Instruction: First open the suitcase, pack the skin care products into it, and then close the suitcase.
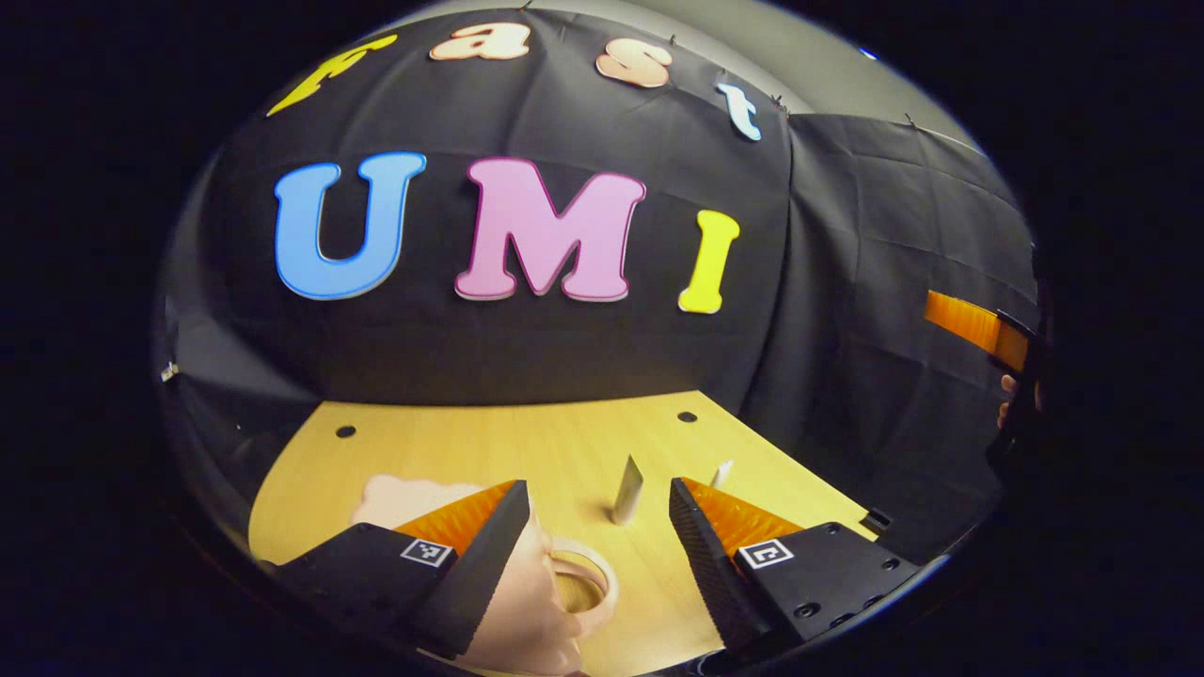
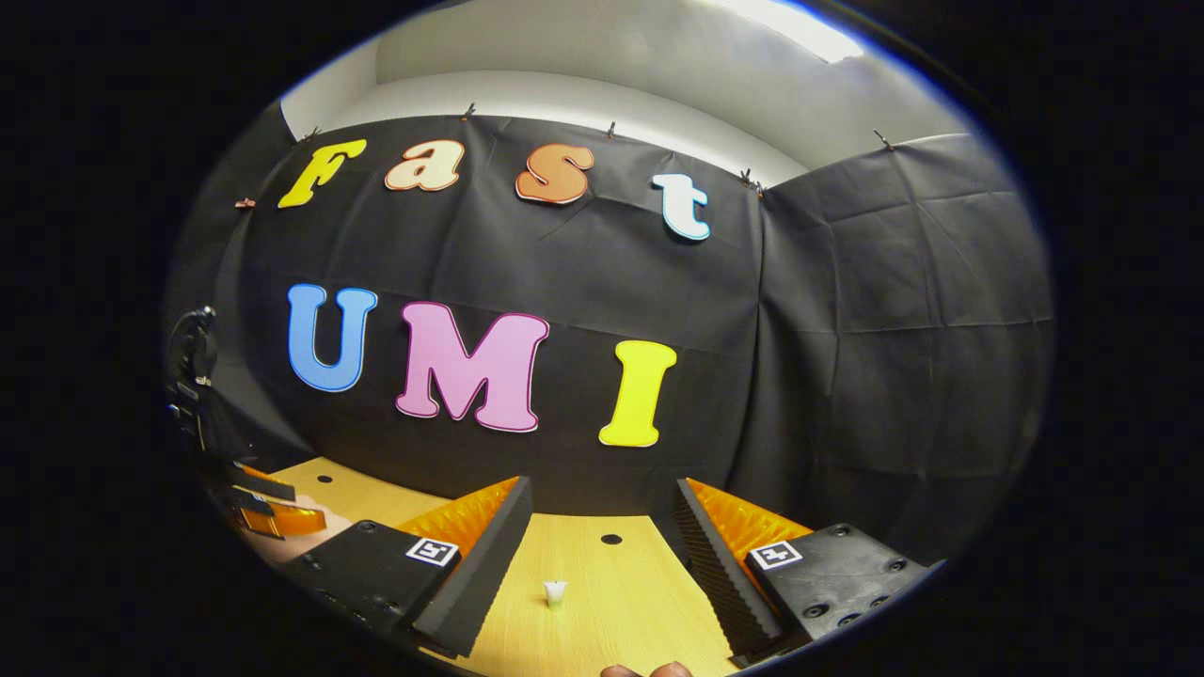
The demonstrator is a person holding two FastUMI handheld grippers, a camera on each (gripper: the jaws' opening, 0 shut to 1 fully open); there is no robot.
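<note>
Suitcase [image 1: 527,602], pale pink, is lying on the table [image 1: 527,442] under the left claw [image 1: 594,541], whose fingers are spreading wide, likely readying to open it; the right claw [image 2: 602,545] is hovering spread too.

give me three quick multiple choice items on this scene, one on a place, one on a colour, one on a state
1. In the left gripper view, where does the pale pink plastic suitcase lie?
A. under the left tongs
B. against the wall
C. off the table

2. What colour is the tabletop?
A. white
B. light yellow wood
C. grey

3. How do the left tongs stand?
A. shut on a tube
B. shut, empty
C. open, empty

Answers: 1 A, it sits low, partly behind the left finger. 2 B, the grain shows. 3 C, a wide gap, with the slim white upright tube far beyond it.
</note>
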